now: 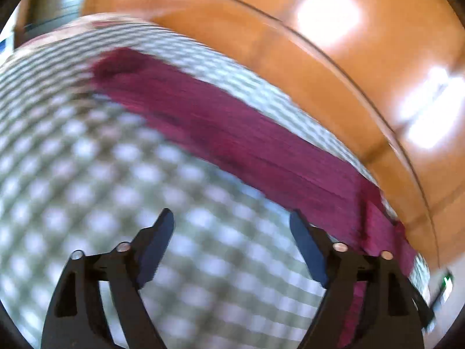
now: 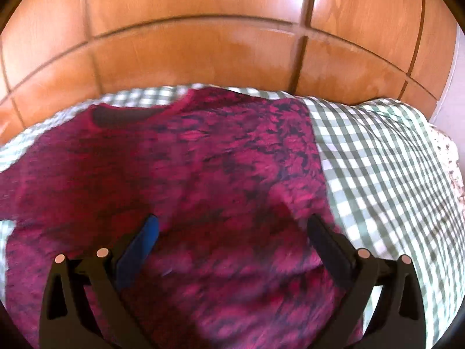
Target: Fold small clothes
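From the left wrist, the left gripper (image 1: 231,221) hangs spread and empty over the checked cloth (image 1: 87,189), the top (image 1: 247,145) lying beyond, while from the right wrist the right gripper (image 2: 232,226), likewise spread and empty, hovers above the top (image 2: 203,174), so each should pinch a side edge cleanly before lifting.

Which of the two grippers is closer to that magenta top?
The right. The right gripper hangs open directly over the top, which fills its view. The left gripper, also open, is over the checked cloth, with the top lying ahead and to its right.
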`<state>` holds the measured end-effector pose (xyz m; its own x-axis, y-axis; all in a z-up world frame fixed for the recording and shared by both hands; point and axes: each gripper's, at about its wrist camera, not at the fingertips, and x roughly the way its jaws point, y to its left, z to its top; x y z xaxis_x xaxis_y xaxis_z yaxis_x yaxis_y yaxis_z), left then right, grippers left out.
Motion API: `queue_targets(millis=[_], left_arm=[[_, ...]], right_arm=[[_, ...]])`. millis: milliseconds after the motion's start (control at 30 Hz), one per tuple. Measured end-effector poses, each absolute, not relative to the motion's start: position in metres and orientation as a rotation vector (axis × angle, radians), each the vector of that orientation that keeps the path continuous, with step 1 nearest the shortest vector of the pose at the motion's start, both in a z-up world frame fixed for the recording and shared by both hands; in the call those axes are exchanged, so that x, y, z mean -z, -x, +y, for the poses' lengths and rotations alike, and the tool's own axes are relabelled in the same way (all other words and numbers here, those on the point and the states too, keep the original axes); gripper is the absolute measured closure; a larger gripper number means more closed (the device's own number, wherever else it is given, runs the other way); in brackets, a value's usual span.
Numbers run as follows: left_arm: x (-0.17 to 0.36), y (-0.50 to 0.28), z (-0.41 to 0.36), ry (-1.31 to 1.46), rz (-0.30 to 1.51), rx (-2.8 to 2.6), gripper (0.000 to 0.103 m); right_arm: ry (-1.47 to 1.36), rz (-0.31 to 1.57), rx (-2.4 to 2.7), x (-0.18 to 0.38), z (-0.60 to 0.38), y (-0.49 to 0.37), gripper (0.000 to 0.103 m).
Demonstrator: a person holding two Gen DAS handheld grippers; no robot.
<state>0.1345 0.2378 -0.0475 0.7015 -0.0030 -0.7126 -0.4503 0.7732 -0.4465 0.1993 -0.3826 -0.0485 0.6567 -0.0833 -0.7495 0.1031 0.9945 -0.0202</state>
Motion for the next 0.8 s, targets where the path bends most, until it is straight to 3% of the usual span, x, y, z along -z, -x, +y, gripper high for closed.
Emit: queue_targets(millis=[167,200,367,667,733,767,800], left_arm=[[0.054,-0.123,0.301,0.862,0.734,-0.295,0.023],[0.055,-0.123,0.314,0.924,0.708,-0.276,0.031],[0.060,-0.127,0.352,1.058,0.677,-0.291,0.047],[0.064,-0.157,0.397,1.107,0.673,-0.369,0.048],[0.063,-0.168,0.397,1.041,0.700,-0.397,0.065],[0.061,-0.172,0.395,0.997,0.716,-0.407,0.083],[0.059,-0.176,0.393,0.953,0.725,-0.412,0.091]], right_arm=[[-0.014,0.869,-0.020,0.048,-0.347,-0.166,0.002],[-0.012,0.873,-0.035,0.050,-0.341,-0.162,0.002],[-0.013,0.910,-0.080,0.069,-0.318,-0.150,0.002],[-0.036,0.935,-0.081,0.083,-0.316,-0.155,0.002],[-0.026,0.934,-0.075,0.085,-0.316,-0.153,0.002],[-0.020,0.933,-0.073,0.085,-0.316,-0.154,0.002],[-0.017,0.932,-0.072,0.085,-0.315,-0.154,0.002]])
